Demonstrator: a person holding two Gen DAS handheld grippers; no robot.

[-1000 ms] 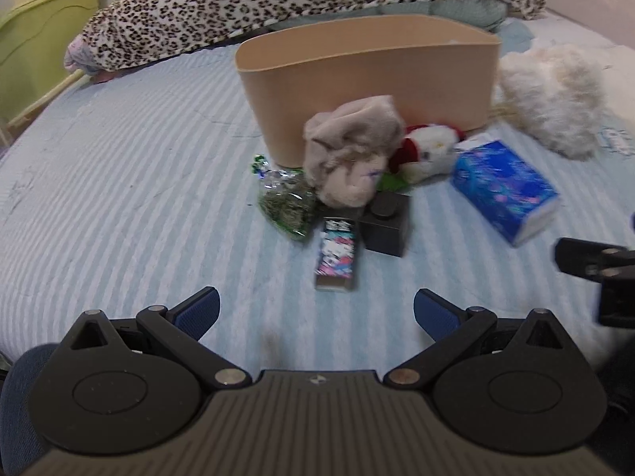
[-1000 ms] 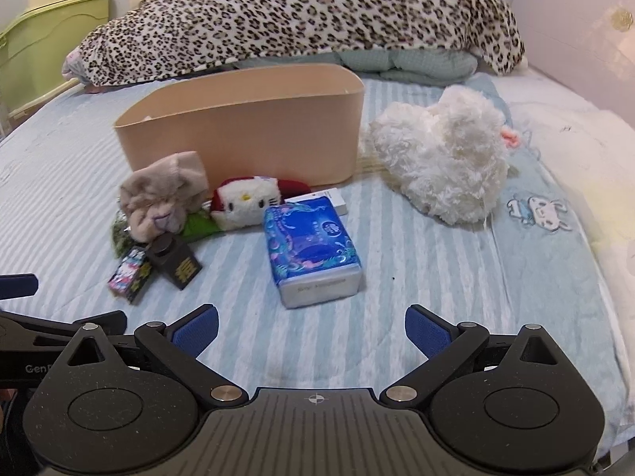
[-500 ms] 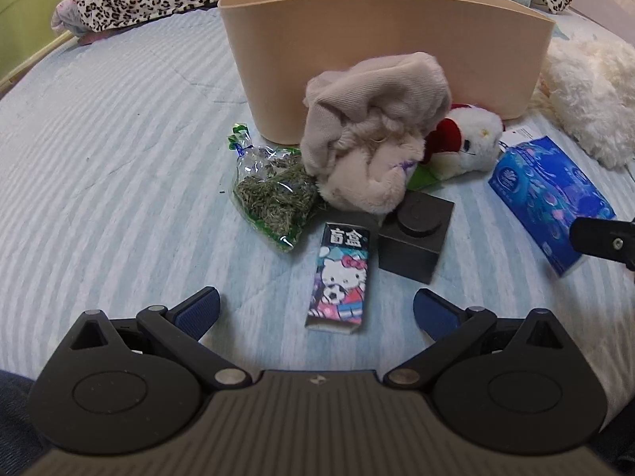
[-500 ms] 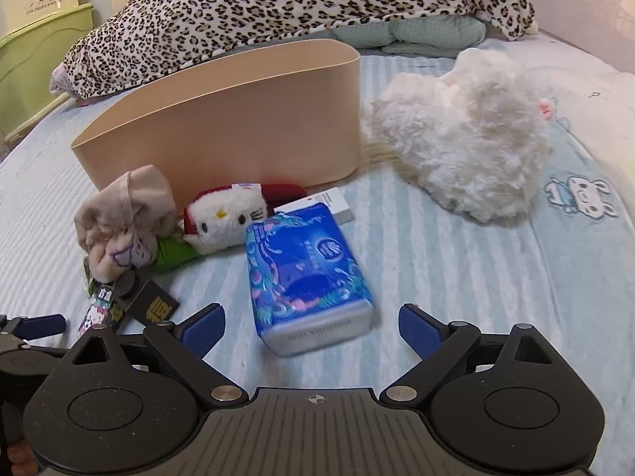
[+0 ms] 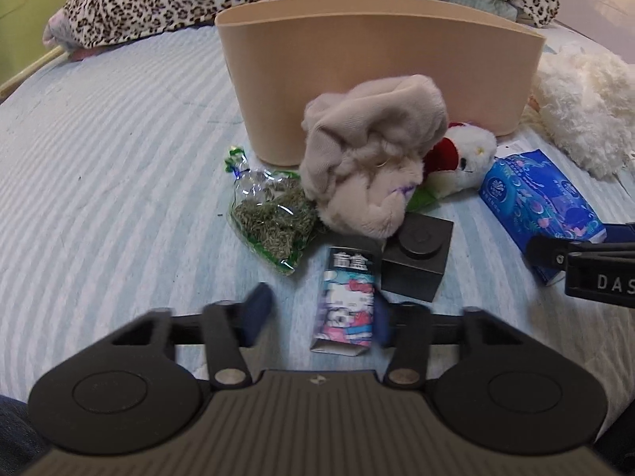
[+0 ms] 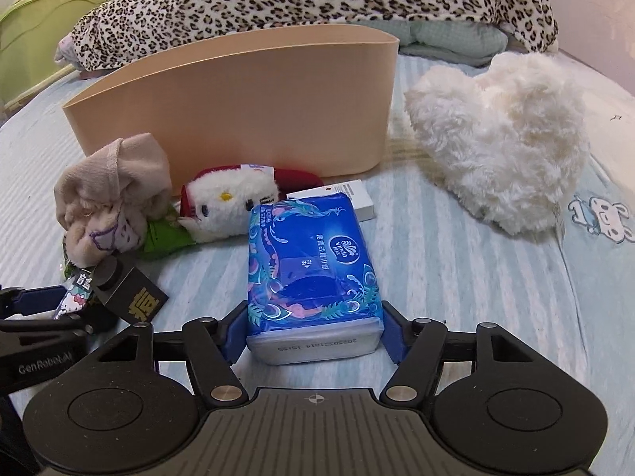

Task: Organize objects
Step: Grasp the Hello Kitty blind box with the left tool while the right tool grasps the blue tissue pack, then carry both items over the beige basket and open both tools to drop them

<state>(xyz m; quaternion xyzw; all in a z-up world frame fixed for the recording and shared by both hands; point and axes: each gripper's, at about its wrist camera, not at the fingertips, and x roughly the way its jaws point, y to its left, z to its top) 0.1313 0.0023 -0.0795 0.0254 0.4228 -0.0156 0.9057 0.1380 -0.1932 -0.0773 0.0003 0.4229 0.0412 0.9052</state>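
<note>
You have one tan bin (image 6: 254,107), two plush toys (image 6: 226,202) (image 6: 504,139), one beige cloth bundle (image 5: 373,158), one blue tissue pack (image 6: 313,265), one herb bag (image 5: 270,218), one black cube (image 5: 416,261), one cartoon box (image 5: 345,301) and one white box (image 6: 357,194).

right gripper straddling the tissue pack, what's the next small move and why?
Probably close the right gripper on the blue tissue pack. Its near end already sits between the two blue fingers, which look at or just off its sides, and the pack lies flat on the bed, outside the beige bin.
</note>
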